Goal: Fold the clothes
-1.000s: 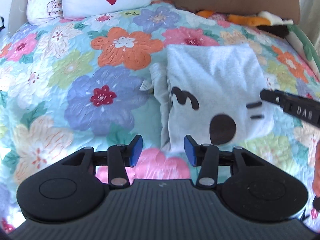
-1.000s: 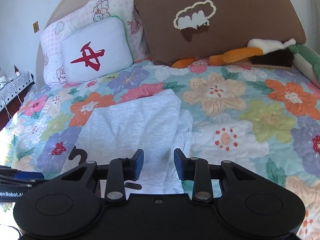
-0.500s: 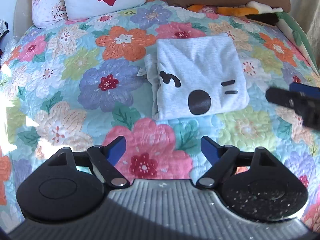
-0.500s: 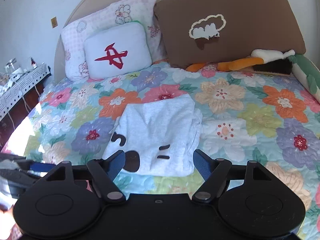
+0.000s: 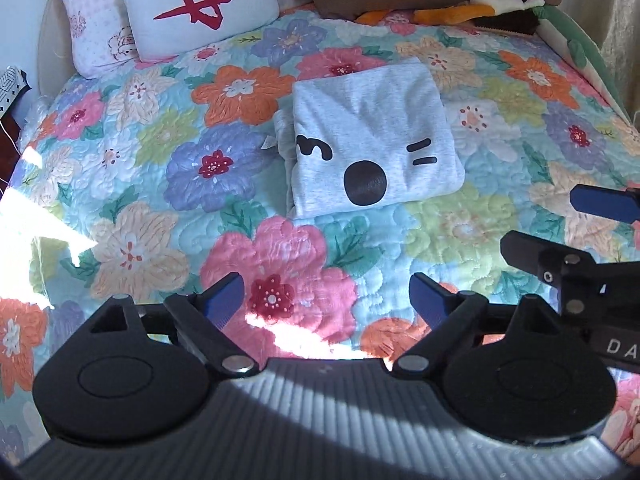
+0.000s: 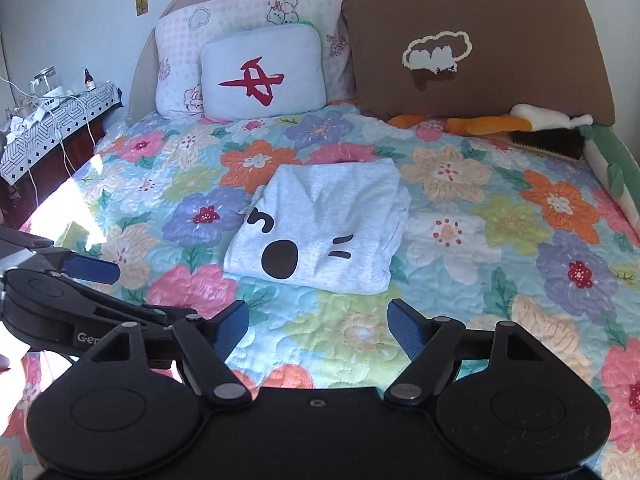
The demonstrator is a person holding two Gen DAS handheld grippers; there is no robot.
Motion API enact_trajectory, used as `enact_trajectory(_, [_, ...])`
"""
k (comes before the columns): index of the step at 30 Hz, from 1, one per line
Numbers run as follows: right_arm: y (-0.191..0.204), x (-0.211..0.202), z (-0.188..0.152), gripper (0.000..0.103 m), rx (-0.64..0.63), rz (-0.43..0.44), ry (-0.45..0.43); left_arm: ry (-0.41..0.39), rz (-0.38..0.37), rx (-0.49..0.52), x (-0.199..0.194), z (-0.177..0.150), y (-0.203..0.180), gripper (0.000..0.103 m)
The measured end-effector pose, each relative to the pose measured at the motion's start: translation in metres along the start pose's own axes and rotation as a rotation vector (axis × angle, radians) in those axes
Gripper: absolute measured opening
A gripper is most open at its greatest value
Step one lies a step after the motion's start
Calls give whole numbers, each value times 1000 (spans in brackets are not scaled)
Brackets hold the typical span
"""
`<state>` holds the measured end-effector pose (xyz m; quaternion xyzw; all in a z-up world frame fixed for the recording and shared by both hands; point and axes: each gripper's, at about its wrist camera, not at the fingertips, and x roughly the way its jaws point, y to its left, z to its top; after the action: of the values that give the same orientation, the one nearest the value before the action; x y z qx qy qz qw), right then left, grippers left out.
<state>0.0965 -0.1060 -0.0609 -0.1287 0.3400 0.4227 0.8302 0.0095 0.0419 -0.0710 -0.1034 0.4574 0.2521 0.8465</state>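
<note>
We are looking down on a bed point(image 5: 132, 184) covered by a quilted spread printed with large flowers in orange, pink, purple and pale green, its stitching puckered into soft ridges. A patch of hard sunlight falls across the spread's left edge.

At the head stand a white cushion with a red mark point(image 6: 262, 72), a pink checked pillow point(image 6: 180, 44) behind it, and a wide brown pillow point(image 6: 480, 44) bearing a cream cloud-shaped patch. An orange, white and dark plush toy point(image 6: 520, 126) lies at the brown pillow's foot.

The grey garment point(image 5: 372, 140) lies folded into a compact, roughly square packet near the middle of the bed, flat on the spread. Its knit is heathered light grey, printed with a black oval and short black strokes. Looser folded layers peek out along one side.

Our left gripper point(image 5: 326, 294) hangs above the spread on the near side of the garment, its jaws spread wide and opening, blue pads bare, nothing between them. Our right gripper point(image 6: 318, 322) likewise stands wide with nothing between its pads, clear of the cloth.

Only the right wrist view shows the room: a white wall, a curved beige headboard point(image 6: 148, 52) and a side table point(image 6: 60, 112) under a black-and-white patterned cloth, with small bottles and cables. The left view shows a pale curtain point(image 5: 620, 20) at the right edge.
</note>
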Motion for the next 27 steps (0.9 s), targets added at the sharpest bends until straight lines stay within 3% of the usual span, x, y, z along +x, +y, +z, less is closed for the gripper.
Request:
enact_trajectory(9, [-12,-4,1,81,37,-47,2,-9,19,20,-5,-1,-13,96])
enact_trajectory(27, [-17,2,0,81,53,-72,20,-3,27,32,-1,-4,-19,97])
